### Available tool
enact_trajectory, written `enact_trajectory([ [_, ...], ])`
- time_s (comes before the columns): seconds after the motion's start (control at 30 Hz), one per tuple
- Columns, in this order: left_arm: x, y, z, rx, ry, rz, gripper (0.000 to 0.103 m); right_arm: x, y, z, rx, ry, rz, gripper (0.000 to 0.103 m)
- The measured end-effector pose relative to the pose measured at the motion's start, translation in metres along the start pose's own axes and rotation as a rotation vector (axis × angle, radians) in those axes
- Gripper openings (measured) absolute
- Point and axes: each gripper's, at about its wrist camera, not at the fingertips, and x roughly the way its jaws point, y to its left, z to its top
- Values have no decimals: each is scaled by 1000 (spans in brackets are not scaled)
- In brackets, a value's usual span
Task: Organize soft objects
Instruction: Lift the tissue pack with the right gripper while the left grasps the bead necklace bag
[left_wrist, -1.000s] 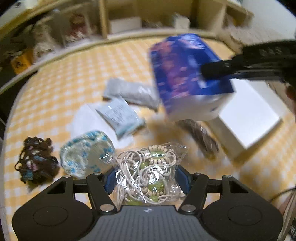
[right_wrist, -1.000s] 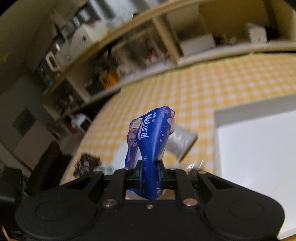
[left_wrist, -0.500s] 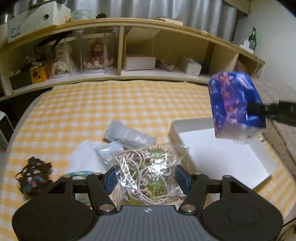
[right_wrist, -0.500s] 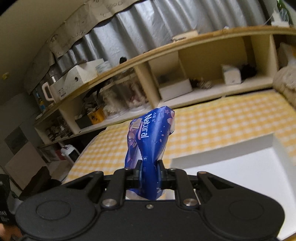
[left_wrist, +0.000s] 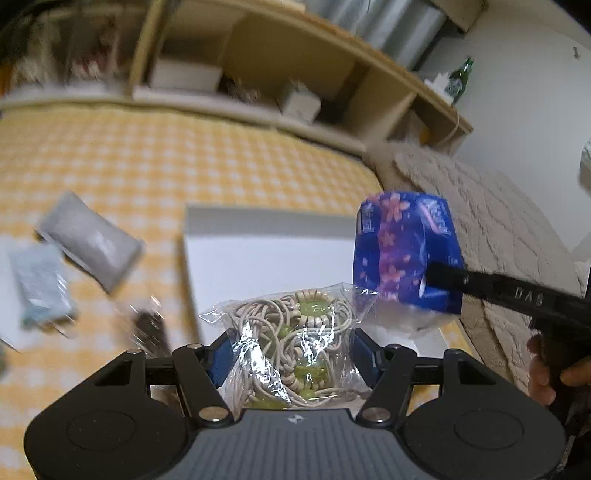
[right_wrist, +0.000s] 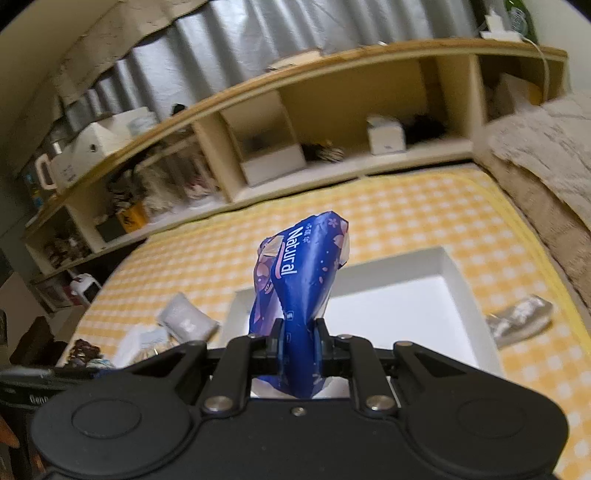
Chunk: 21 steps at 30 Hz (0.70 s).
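My left gripper is shut on a clear plastic bag of beige cord and green beads, held above the near edge of the shallow white box. My right gripper is shut on a blue tissue pack with pink flowers, held over the white box. In the left wrist view the blue pack hangs over the box's right side, pinched by the right gripper's black fingers.
A yellow checked cloth covers the surface. Grey soft packets and a pale packet lie left of the box. A silvery packet lies right of it. Wooden shelves stand behind. A beige blanket lies at right.
Both grippers have moved right with their loads. The blue pack now hangs lower over the white box. The left view has swung toward the box.
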Motion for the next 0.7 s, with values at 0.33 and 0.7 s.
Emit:
enact_trajectory([
  [0.33,65,3,-28,-111,129,23,65,33,-10,-12,-20,192,-1,16],
  [0.7,83,-1,-29,-104,135,75,80,46,-24,-18,-57,311,-6,16],
])
